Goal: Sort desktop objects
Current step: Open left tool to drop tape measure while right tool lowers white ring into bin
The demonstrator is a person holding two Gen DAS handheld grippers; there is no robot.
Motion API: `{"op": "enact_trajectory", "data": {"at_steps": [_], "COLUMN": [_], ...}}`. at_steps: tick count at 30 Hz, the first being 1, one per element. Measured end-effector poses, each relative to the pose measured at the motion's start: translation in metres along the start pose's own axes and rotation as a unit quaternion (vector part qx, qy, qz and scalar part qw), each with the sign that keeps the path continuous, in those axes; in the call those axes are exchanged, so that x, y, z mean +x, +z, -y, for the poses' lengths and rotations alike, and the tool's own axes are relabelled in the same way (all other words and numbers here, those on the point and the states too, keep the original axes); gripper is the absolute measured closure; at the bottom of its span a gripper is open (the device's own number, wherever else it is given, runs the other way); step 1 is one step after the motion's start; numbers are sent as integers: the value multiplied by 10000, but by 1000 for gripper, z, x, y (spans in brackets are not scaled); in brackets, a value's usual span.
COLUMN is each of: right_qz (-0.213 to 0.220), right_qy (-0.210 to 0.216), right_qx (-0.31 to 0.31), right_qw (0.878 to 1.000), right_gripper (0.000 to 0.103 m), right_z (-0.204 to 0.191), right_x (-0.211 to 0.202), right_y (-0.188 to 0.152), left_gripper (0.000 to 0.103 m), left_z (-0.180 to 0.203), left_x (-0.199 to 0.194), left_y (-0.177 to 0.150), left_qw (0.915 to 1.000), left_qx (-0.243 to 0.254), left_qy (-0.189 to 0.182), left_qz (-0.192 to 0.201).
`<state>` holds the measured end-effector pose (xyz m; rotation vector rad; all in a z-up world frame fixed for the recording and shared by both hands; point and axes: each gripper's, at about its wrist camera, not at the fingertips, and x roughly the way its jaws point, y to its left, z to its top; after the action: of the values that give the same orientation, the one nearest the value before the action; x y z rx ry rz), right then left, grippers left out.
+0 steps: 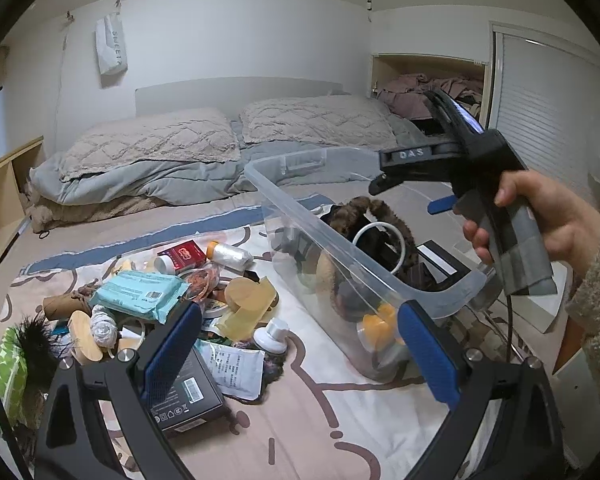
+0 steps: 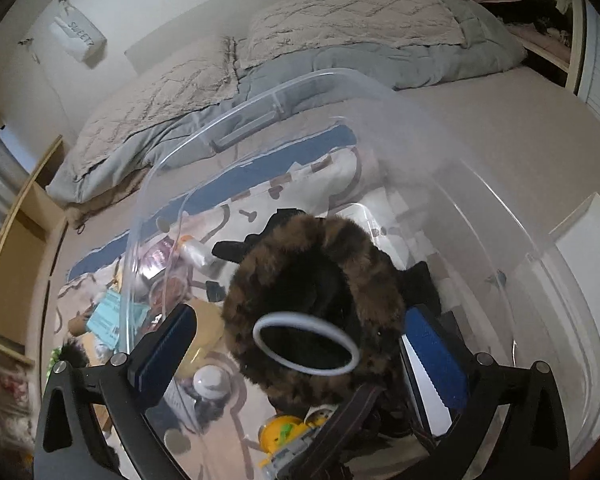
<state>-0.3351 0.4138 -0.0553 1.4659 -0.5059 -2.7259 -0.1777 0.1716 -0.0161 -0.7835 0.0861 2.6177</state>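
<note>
White ring [image 2: 306, 344]: lies on top of the furry brown hat, at about 6 o'clock on it, inside the clear bin; it sits between the right gripper's pads but neither pad touches it.
Furry brown hat [image 2: 316, 280]: fills the middle of the bin, heaped on darker things; a soft, rounded top, so the ring could slide off toward 6 o'clock and drop among the items below.
Clear bin [image 1: 300, 208]: stands on the bed sheet at 3 o'clock from the loose pile; its near wall is thin and see-through, easy to misjudge and clip with a finger on the way out, which could shove or tip the bin.
Right gripper [image 2: 300, 344]: spread to its widest, empty, pointing steeply down into the bin; the spread fingers sit close to the wall at 9 o'clock.
Left gripper [image 1: 300, 352]: wide, nothing between the pads, hovering over the bare sheet between pile and bin.
Loose pile [image 1: 172, 292]: wipes pack, red box, bottles and a black box overlap at 9 o'clock of the bin; a grab here could catch two things at once or roll a bottle away.
</note>
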Motion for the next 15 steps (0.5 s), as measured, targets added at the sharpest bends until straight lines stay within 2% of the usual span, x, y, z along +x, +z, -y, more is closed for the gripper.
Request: {"op": "enact_trajectory", "data": {"at_steps": [8, 15], "right_qz": [280, 920], "right_qy": [46, 14], "right_qx": [-438, -606], "right_qw": [9986, 9939], "right_gripper": [0, 0], "right_z": [-7, -11], "right_x": [-25, -61], "right_y": [-15, -38], "left_gripper": [4, 4], "left_z": [4, 8], "left_x": [-12, -22], "left_y": [1, 1], "left_qw": [9999, 9999], "left_qx": [-112, -133], "left_qy": [-29, -42], "left_qz": [65, 81]}}
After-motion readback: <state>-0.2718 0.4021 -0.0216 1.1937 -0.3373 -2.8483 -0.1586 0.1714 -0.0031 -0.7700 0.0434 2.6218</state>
